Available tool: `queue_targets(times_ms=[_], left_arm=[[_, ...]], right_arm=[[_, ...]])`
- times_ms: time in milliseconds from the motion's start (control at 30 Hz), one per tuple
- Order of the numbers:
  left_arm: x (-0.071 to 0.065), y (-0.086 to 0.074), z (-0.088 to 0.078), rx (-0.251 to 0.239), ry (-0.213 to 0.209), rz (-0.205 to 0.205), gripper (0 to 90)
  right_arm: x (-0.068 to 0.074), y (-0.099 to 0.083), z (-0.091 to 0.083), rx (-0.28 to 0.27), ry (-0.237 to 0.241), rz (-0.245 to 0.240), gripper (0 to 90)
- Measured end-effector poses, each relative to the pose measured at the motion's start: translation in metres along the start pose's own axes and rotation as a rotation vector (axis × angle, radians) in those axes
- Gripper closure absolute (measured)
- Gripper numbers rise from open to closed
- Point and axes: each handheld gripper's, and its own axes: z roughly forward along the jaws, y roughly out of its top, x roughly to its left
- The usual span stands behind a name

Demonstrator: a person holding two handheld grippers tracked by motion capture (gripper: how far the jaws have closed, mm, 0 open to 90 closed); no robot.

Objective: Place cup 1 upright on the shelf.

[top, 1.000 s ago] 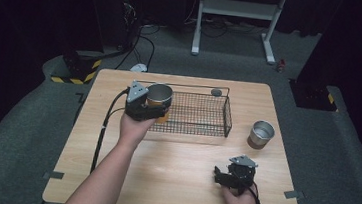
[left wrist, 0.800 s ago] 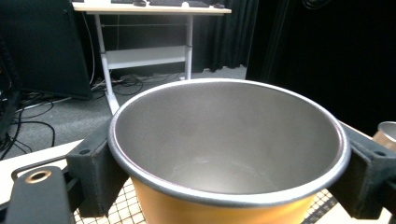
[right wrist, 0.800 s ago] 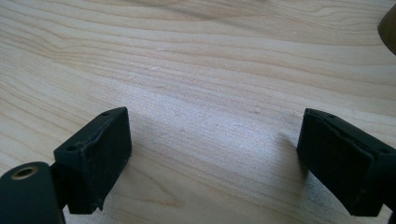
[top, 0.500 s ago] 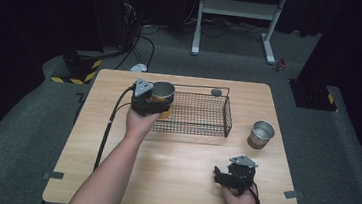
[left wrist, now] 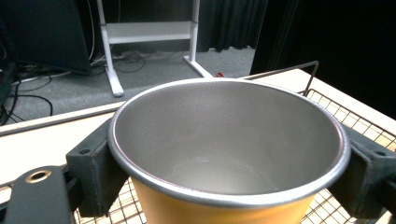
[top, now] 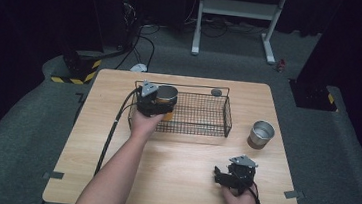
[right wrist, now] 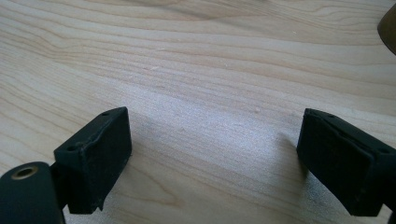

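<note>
The left gripper (top: 161, 104) is clamped on a metal cup (left wrist: 229, 154), one black jaw pressed against each side just under the rolled rim, and holds it upright over the left end of the wire basket (top: 201, 129). The cup has a yellow outside and a bare steel inside, and looks empty. I judge it light and stiff: thin metal that will not give under the jaws, but smooth enough to slide if the grip loosens. The rim is the sensible place to take it, since the rolled lip gives the pads a ledge to catch under. Set down on the mesh, it may rock a little.

The right gripper (right wrist: 212, 163) rests on the wooden table (top: 181, 177) near the front edge, its jaws spread wide with nothing between them. A second cup (top: 261, 134) of plain steel stands on the table just right of the basket.
</note>
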Motion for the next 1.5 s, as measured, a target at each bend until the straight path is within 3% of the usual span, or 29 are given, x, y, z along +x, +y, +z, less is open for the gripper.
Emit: queue_targets(times_ms=[433, 633, 1000, 1500], left_arm=[[0.006, -0.009, 0.006, 0.040, 0.013, -0.025, 12.9], [0.006, -0.014, 0.011, 0.084, 0.027, -0.030, 12.9], [0.005, -0.021, 0.017, 0.120, 0.043, -0.003, 12.9], [0.000, -0.028, 0.015, 0.126, 0.048, 0.034, 12.8]], right_arm=[[0.000, 0.000, 0.000, 0.000, 0.000, 0.000, 9.8], [0.000, 0.000, 0.000, -0.001, -0.001, 0.000, 9.8], [0.000, 0.000, 0.000, -0.002, -0.001, 0.002, 9.8], [0.000, 0.000, 0.000, -0.001, -0.001, -0.003, 9.8]])
